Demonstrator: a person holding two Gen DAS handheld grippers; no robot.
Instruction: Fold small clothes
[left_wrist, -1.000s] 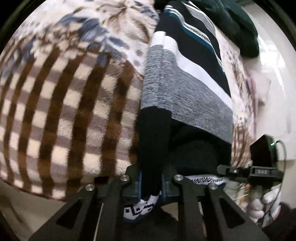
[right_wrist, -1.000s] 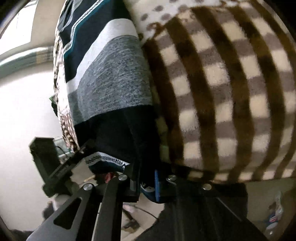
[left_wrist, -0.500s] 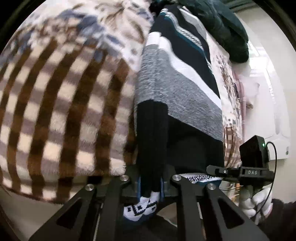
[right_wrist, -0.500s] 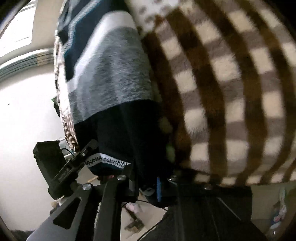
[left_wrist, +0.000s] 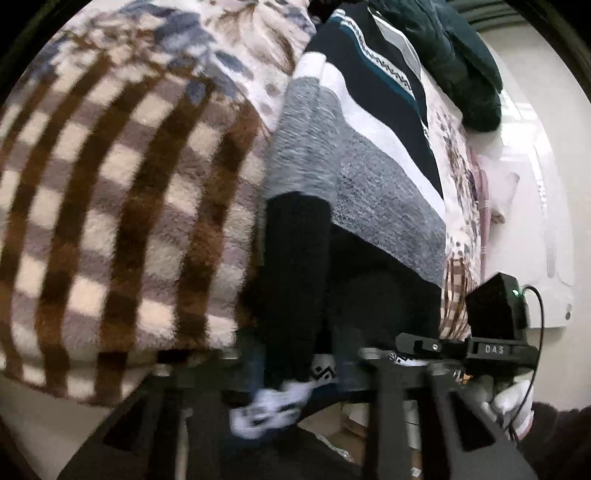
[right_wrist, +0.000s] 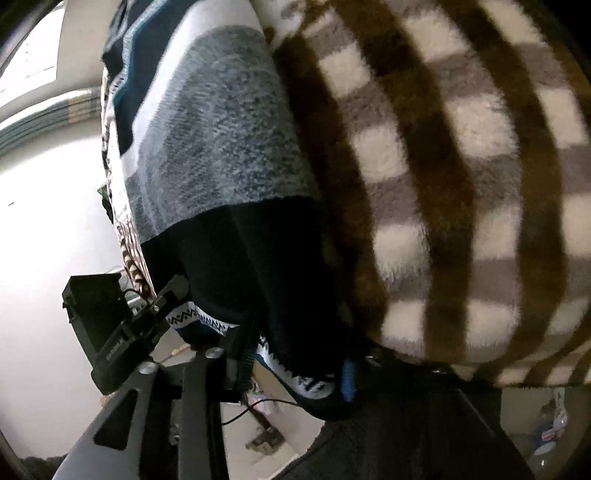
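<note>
A striped sweater (left_wrist: 354, 173) in black, grey, white and teal lies stretched over the bed; it also shows in the right wrist view (right_wrist: 218, 147). My left gripper (left_wrist: 295, 362) is shut on the sweater's black sleeve end with its white patterned cuff (left_wrist: 273, 402), at the near edge of the bed. My right gripper (right_wrist: 295, 365) is shut on the other black sleeve end, its patterned cuff (right_wrist: 306, 380) hanging below the jaws. Each gripper shows in the other's view, the right one (left_wrist: 480, 343) and the left one (right_wrist: 122, 332).
A brown and cream checked fleece blanket (left_wrist: 110, 206) covers the bed beside the sweater, also in the right wrist view (right_wrist: 461, 184). A dark green garment (left_wrist: 458, 66) lies at the far end. A white wall (left_wrist: 546, 184) and floor clutter (right_wrist: 266, 435) lie beyond the bed edge.
Both grippers have pulled back and lifted a little with the sleeve ends held, so the sweater and blanket sit farther up in view. The left cuff now hangs lower and blurred.
</note>
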